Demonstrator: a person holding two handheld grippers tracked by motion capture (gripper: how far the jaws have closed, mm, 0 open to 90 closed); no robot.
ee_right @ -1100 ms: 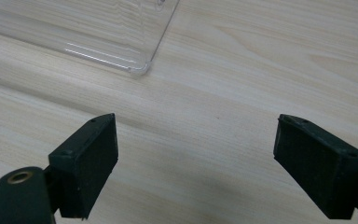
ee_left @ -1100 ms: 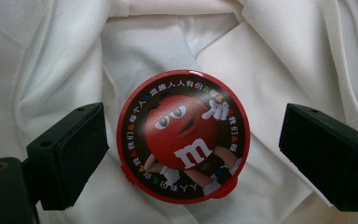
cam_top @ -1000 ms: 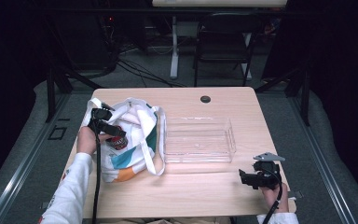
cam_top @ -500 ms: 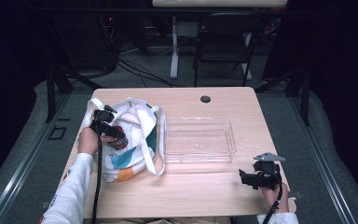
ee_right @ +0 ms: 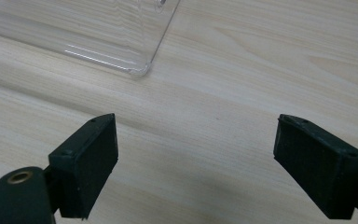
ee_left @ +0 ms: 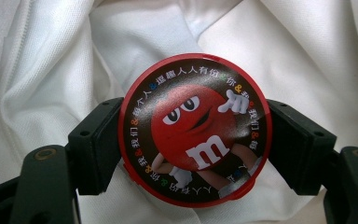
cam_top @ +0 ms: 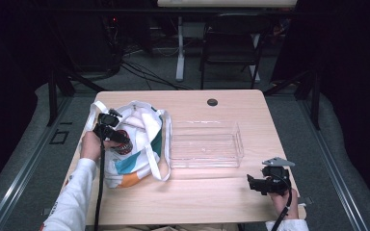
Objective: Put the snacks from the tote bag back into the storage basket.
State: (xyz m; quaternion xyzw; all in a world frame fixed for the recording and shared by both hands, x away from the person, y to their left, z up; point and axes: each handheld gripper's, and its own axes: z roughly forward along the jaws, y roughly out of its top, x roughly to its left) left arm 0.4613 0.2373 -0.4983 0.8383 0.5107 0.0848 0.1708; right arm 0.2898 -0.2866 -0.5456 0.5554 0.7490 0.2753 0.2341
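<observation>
Wooden table (cam_top: pixel 188 192): left gripper (ee_left: pixel 193 140) clamps M&M's candy tub (ee_left: pixel 195 128) inside tote bag (cam_top: pixel 142 144), left of clear tray (cam_top: pixel 204 144). Right gripper (ee_right: pixel 209 158) idle, unclenched. Lift straight up, clear the straps.

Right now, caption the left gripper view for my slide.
Left gripper clamps a red candy tin over the white bag.

The person wears long white sleeves; the left sleeve (cam_top: pixel 74 192) carries a small dark mark near the bottom edge. Both grippers are black. The left gripper (ee_left: pixel 196 133) has blocky matt jaws with small screw holes and a brass-coloured ring on each arm. The right gripper (ee_right: pixel 196 168) has the same jaws and a brass ring. It bears a grey three-cornered plate (cam_top: pixel 275 161). A black cable (cam_top: pixel 99 183) trails from the left one.
</observation>
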